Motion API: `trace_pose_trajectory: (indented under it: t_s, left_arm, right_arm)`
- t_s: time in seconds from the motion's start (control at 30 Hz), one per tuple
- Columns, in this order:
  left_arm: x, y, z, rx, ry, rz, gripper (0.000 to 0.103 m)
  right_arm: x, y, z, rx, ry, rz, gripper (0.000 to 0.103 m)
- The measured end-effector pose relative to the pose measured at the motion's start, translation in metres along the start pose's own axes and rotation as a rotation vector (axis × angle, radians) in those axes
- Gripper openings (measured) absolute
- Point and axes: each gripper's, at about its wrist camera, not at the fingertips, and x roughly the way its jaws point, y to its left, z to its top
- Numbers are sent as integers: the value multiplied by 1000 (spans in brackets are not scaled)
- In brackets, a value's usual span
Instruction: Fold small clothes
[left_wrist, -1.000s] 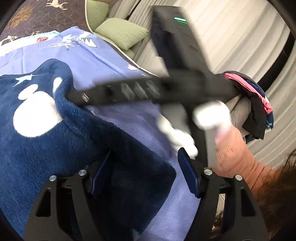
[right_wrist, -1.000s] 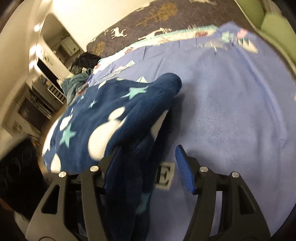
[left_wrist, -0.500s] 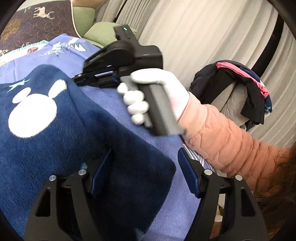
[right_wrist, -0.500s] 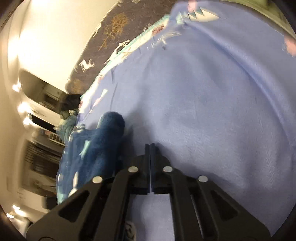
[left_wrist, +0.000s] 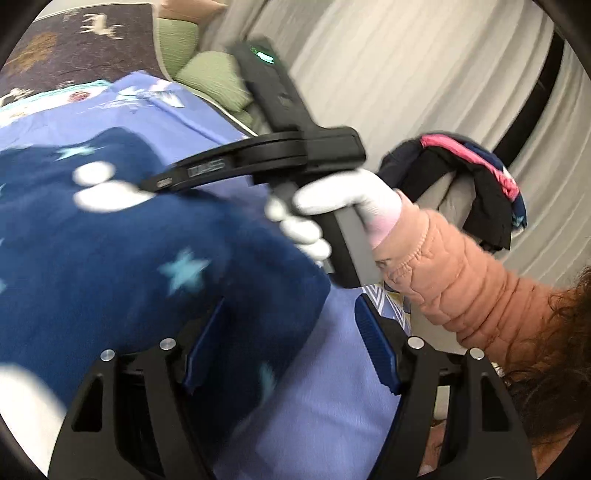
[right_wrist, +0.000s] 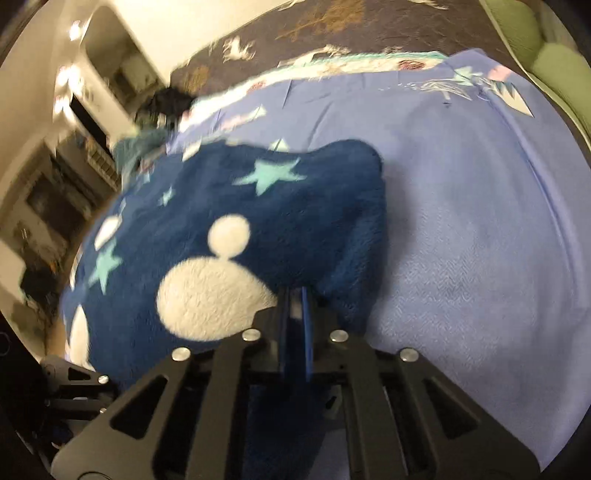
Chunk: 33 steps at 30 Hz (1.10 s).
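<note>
A navy fleece garment (right_wrist: 236, 206) with white blobs and teal stars lies bunched on the lilac bedsheet (right_wrist: 480, 229). My right gripper (right_wrist: 295, 314) is shut, and its tips push into the garment's near folded edge. No fabric shows clearly between the pads. In the left wrist view the same garment (left_wrist: 110, 258) fills the left. A white-gloved hand (left_wrist: 332, 199) holds the right gripper (left_wrist: 159, 182) above it. My left gripper (left_wrist: 291, 350) is open and hovers over the garment's right corner. The pads are apart from the cloth.
Green pillows (left_wrist: 214, 77) lie at the bed's far right, by a pale curtain (left_wrist: 406, 74). Dark and pink clothes (left_wrist: 480, 177) hang over a grey chair back. A dark deer-print quilt (right_wrist: 332, 26) and a heap of dark clothes (right_wrist: 166, 103) lie beyond. An orange sleeve (left_wrist: 461, 280) crosses the right.
The right gripper, open over the garment a second ago, shut and swung out over bare sheet. It has come back onto the fleece edge. The left gripper has shifted sideways along the garment and stays open.
</note>
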Motion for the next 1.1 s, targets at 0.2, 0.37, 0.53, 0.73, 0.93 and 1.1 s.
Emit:
trace_pose_trajectory:
  t_s: [0.2,0.37,0.53,0.73,0.93,1.1]
  left_arm:
    - [-91,26,-34,-123,-162,137,71]
    - [-177,65,-77,-261,-329,310,71]
    - [-239,113,-127,-455,-406,468,71]
    - [-285,140,-174,-573,-492,528,71]
    - [-291,151,-199,-583,-494,489,71]
    - [-310,161,-221,-610,-533,480,71]
  right_arm:
    - [-44,32,-20,-33,-102,-44,15]
    - [-48,27,-73,44,-95,-70,23]
    - [-66,53,-66,87,-133,-197,23]
    - [-44,180,-61,-274,-127,-179,43]
    - [29,323,-101,-711,-58,-105,54]
    - [62,394,-159,-1105,-140,-177,64]
